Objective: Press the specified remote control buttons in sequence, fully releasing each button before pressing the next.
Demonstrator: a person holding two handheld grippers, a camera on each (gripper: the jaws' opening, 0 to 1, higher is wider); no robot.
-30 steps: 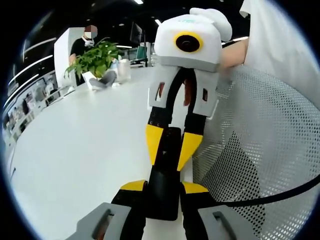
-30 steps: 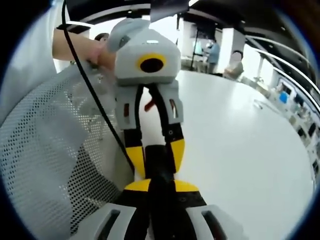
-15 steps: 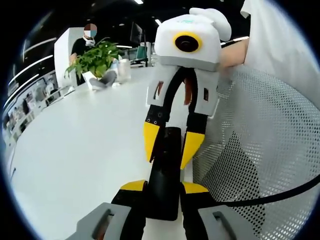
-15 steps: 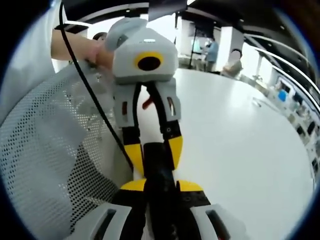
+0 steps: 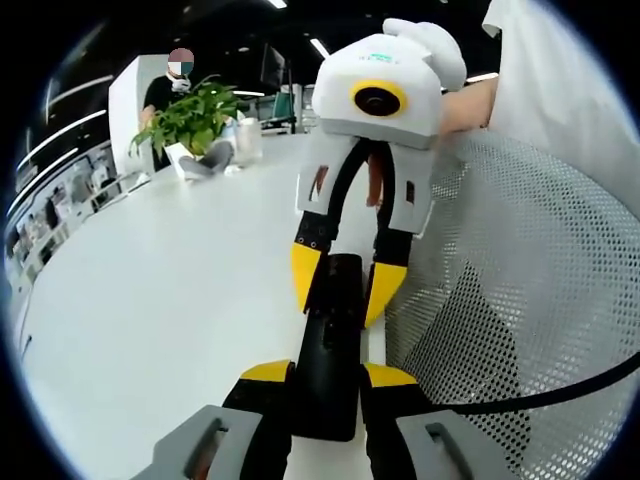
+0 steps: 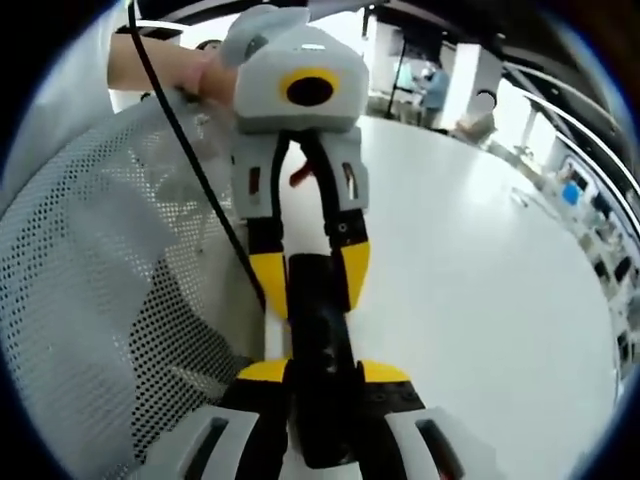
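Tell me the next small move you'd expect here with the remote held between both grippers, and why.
Probably free one end: the black remote is clamped at both ends, the left gripper on the near end and the right gripper on the far end, above the white table. Neither fingertip is over a button, so easing the right gripper open looks likely before any press.

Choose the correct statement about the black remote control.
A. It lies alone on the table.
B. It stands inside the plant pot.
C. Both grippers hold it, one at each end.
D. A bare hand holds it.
C: the left gripper and the right gripper clamp opposite ends of the remote control.
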